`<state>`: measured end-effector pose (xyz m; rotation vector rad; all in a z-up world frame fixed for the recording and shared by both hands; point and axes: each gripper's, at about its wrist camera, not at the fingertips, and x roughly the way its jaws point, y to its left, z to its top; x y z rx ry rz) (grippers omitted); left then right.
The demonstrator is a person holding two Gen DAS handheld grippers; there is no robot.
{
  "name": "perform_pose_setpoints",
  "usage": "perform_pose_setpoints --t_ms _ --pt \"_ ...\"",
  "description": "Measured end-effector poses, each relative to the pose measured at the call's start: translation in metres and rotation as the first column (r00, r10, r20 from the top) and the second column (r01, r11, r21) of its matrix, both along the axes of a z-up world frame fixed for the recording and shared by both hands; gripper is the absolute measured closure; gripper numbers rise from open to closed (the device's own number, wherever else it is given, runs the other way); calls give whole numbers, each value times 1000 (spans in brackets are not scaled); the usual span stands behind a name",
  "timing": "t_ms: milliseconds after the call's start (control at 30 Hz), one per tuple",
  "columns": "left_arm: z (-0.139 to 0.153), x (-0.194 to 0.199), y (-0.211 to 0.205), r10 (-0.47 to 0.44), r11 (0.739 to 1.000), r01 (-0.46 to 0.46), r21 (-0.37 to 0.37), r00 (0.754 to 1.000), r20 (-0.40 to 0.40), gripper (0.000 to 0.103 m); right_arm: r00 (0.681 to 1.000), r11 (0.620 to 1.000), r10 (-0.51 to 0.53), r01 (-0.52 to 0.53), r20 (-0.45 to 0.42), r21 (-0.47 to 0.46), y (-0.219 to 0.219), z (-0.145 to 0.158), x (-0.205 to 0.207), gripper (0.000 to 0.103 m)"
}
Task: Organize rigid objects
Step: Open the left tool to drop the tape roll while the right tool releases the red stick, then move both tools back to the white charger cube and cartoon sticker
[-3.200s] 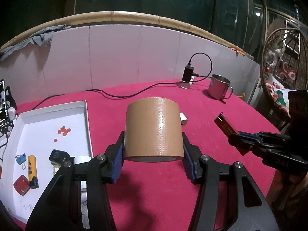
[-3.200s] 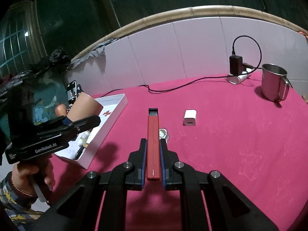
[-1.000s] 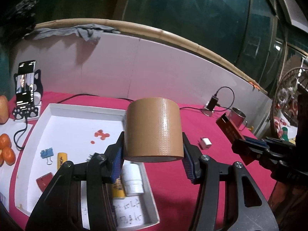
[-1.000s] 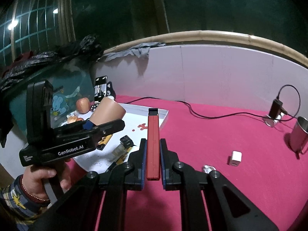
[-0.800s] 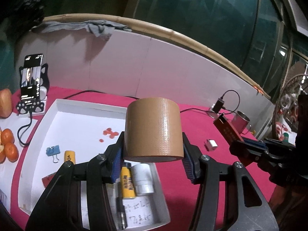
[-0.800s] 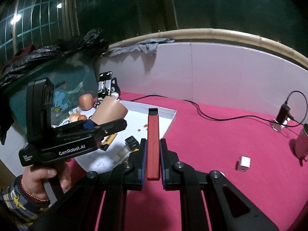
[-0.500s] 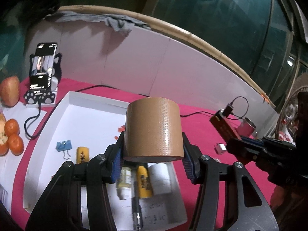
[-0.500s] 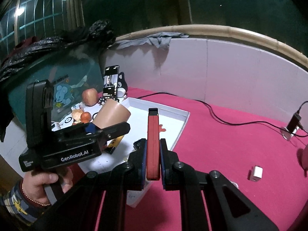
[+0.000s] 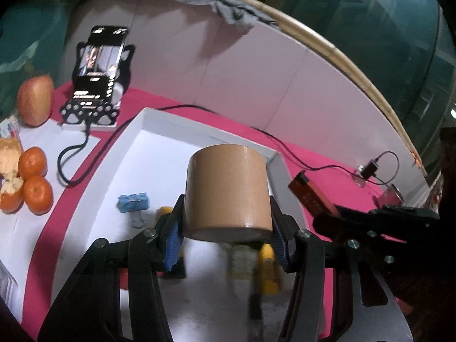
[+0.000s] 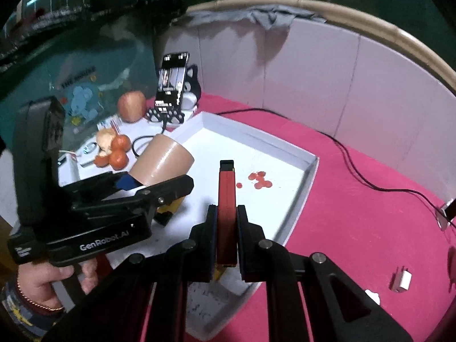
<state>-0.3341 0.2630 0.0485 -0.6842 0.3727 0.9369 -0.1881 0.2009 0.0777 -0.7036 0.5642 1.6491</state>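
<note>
My left gripper [image 9: 226, 238] is shut on a roll of brown tape [image 9: 228, 192], held above the white tray [image 9: 199, 136]. From the right wrist view the same tape roll [image 10: 164, 159] hangs over the tray's left part. My right gripper [image 10: 226, 222] is shut on a flat red bar with a black tip [image 10: 226, 199], which stands upright between the pads over the tray's [image 10: 309, 176] near right corner. The left wrist view shows that red bar [image 9: 312, 198] to the right of the tape. Under the tape lie a blue binder clip [image 9: 132, 202], a yellow tube [image 9: 268, 268] and a small bottle, blurred.
A phone on a stand [image 9: 98, 77], an apple [image 9: 35, 99] and oranges [image 9: 35, 182] sit left of the tray. A black cable [image 10: 370, 182] crosses the pink tablecloth. A white charger cube [image 10: 401, 280] lies at right, a metal mug [image 9: 392, 196] farther back. A white wall rings the table.
Both grippers have swung left and sunk a little, from the pink cloth to above the white tray. The tape and the red bar stay gripped as before.
</note>
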Motion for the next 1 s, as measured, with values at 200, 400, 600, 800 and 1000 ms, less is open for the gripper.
perform_pose_setpoints --t_ms 200,400,600,800,1000 --pt "-13 -17 12 42 998 -41 -47 999 11 51 999 998 -31 31 -12 -60 28 -23 -13 93" --pt "-20 -26 17 69 995 -68 -72 998 1 51 998 995 -61 60 -14 -74 40 -39 -19 93" --pt "-15 -29 15 95 994 -96 -61 995 -8 35 996 997 -77 78 37 -16 38 -40 -25 91" --pt "-3 -33 7 190 982 -190 14 980 -51 10 994 996 -87 84 71 38 29 -39 -24 3" --pt "7 -36 2 222 974 -220 55 974 -46 0 993 995 -92 89 68 54 23 -39 -24 0"
